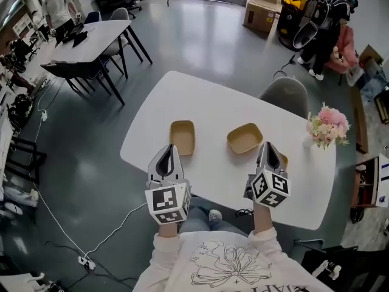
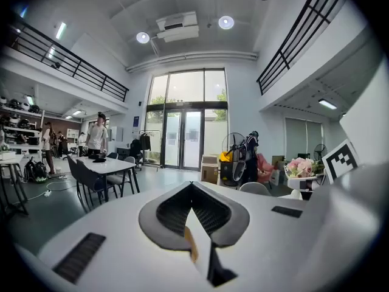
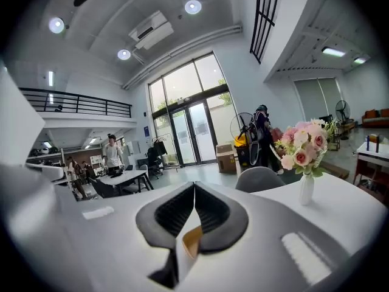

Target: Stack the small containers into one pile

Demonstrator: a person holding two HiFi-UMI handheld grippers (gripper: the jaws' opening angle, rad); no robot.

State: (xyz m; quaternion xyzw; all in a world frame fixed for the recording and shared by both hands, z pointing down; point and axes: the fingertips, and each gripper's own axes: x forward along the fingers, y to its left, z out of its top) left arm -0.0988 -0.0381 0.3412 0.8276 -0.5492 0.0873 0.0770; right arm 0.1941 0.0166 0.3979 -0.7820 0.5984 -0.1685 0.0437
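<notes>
Two tan small containers lie open on the white table (image 1: 213,102) in the head view: a rectangular one (image 1: 182,137) and a rounder one (image 1: 244,139). A sliver of a third tan container (image 1: 284,160) peeks out behind my right gripper. My left gripper (image 1: 169,145) hovers just short of the rectangular container, its jaws shut and empty. My right gripper (image 1: 267,143) sits near the rounder container's right side, also shut on nothing. In the left gripper view the left gripper (image 2: 192,186) has its tips together. In the right gripper view the right gripper (image 3: 194,185) does too.
A vase of pink flowers (image 1: 328,126) stands near the table's right edge. A grey chair (image 1: 285,96) is tucked in at the far side. A second table with chairs (image 1: 91,41) stands far left. A person (image 1: 322,23) is at the back right. A cable (image 1: 61,224) runs across the floor.
</notes>
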